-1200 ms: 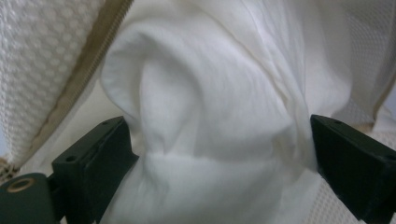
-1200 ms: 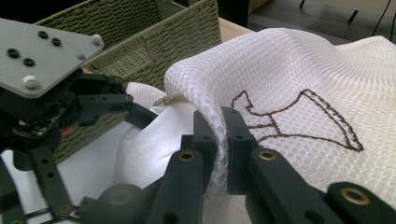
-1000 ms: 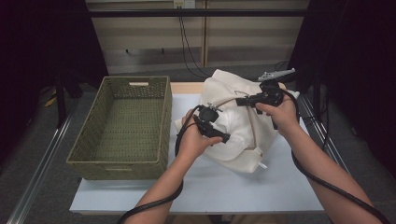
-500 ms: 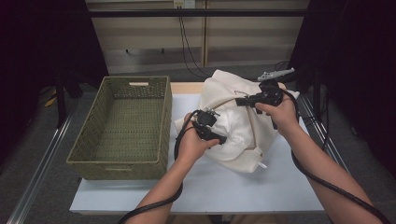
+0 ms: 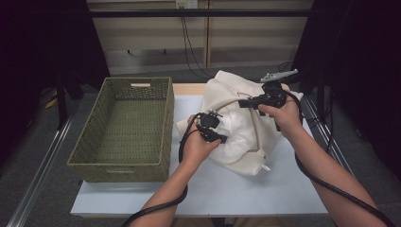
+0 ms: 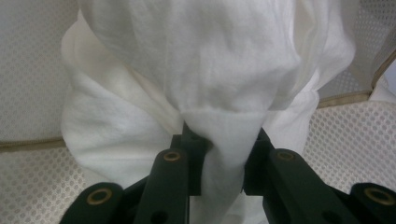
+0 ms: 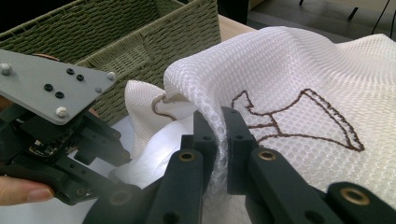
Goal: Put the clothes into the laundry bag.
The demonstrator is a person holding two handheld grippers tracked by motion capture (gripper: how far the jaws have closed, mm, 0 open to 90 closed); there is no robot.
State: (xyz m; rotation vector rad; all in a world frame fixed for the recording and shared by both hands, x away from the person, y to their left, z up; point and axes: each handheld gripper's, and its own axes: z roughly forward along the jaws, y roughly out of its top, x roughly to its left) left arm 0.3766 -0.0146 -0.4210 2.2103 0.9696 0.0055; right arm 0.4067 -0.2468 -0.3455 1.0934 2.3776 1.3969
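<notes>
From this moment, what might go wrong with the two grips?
The left gripper, whose jaws have just been closing, pinches only a small fold of the white cloth garment; it may slip free. The right gripper clamps the white mesh laundry bag at its edge, which might snag or tear.

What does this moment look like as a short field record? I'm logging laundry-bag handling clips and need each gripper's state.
work in hand: white cloth inside a white mesh laundry bag
left gripper: jaws have just been closing, now pinching a fold of the white cloth
right gripper: shut on the mesh bag's edge, holding it up
bag marking: brown stitched outline on the mesh
basket: green woven, nothing in it, left of the bag
table: white top
</notes>
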